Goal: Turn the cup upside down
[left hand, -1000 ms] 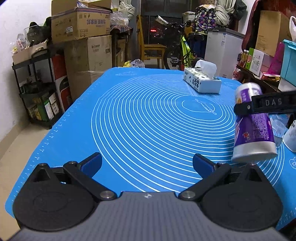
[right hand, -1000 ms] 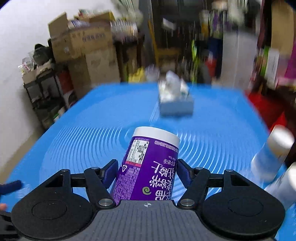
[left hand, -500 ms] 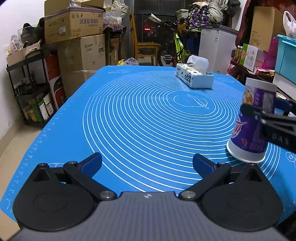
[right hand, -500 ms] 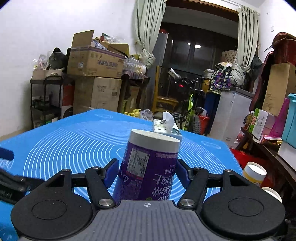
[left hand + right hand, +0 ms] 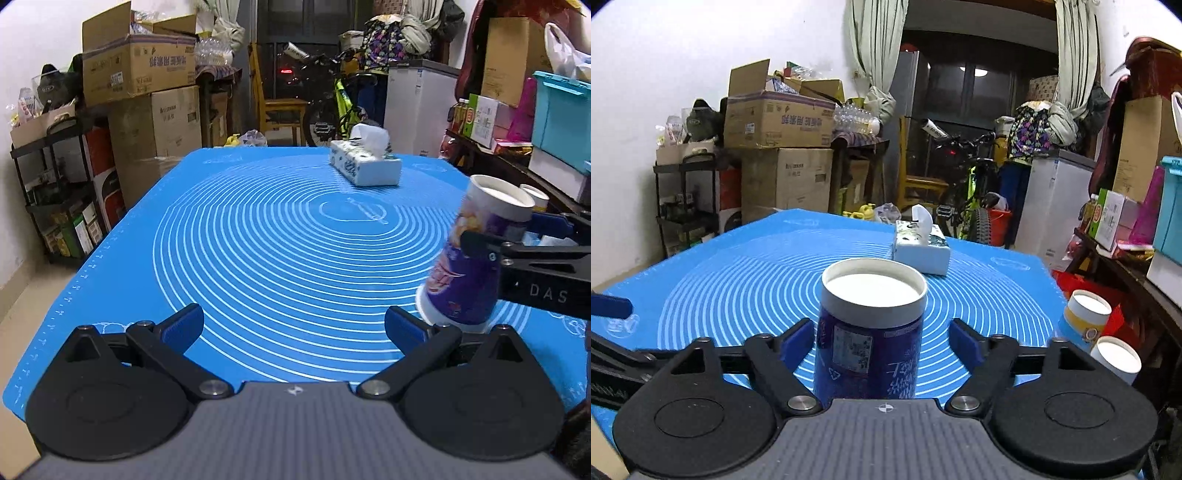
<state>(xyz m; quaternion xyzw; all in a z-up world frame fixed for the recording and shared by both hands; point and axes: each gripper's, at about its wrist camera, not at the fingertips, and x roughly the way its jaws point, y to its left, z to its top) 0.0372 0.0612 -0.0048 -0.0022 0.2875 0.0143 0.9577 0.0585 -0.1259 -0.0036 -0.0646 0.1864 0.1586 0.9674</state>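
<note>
A purple paper cup stands upside down on the blue mat, white base up, wide rim down. My right gripper is open around it, with a gap between each blue fingertip and the cup wall. In the left wrist view the cup sits at the right, mouth on the mat, with the right gripper's black finger in front of it. My left gripper is open and empty above the mat's near edge, to the left of the cup.
A tissue box lies at the far side of the mat. Two more upside-down cups, one yellow and one white, stand at the mat's right edge. Boxes, shelves and a bicycle surround the table.
The right gripper has lowered the inverted cup onto the mat and spread its fingers off it. The left gripper has stayed open and nearly still.
</note>
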